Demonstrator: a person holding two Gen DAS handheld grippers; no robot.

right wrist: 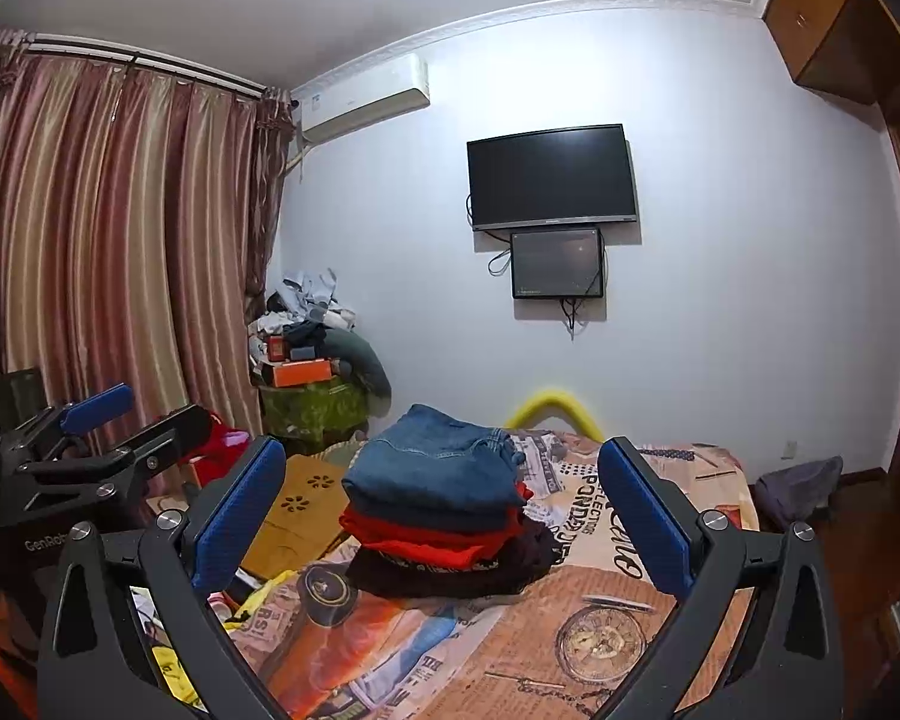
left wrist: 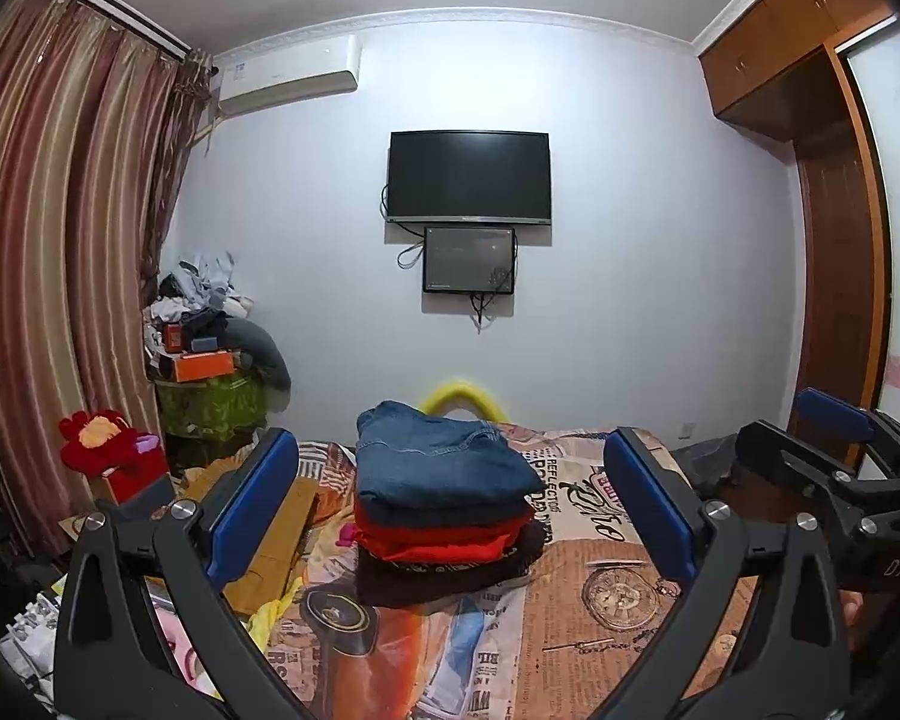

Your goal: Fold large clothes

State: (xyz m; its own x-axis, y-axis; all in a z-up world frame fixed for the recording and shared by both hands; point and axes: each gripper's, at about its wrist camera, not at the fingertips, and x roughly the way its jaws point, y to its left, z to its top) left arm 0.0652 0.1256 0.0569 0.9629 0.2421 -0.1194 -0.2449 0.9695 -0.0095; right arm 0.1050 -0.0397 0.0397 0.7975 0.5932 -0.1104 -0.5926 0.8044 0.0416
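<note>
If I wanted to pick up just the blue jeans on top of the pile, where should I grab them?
Probably the folded jeans by their two short ends, one gripper from each side, pinching only the top blue layer. They lie flat on the red garment, so come in level, just above the red. Both the left gripper and right gripper are open.

Blue denim jeans [left wrist: 444,456] are stacked on a red garment [left wrist: 444,537] and a dark garment [left wrist: 450,576]. The bedsheet [left wrist: 600,618] is printed in orange newspaper motifs. The curtains [left wrist: 60,210] are striped red and gold.
</note>
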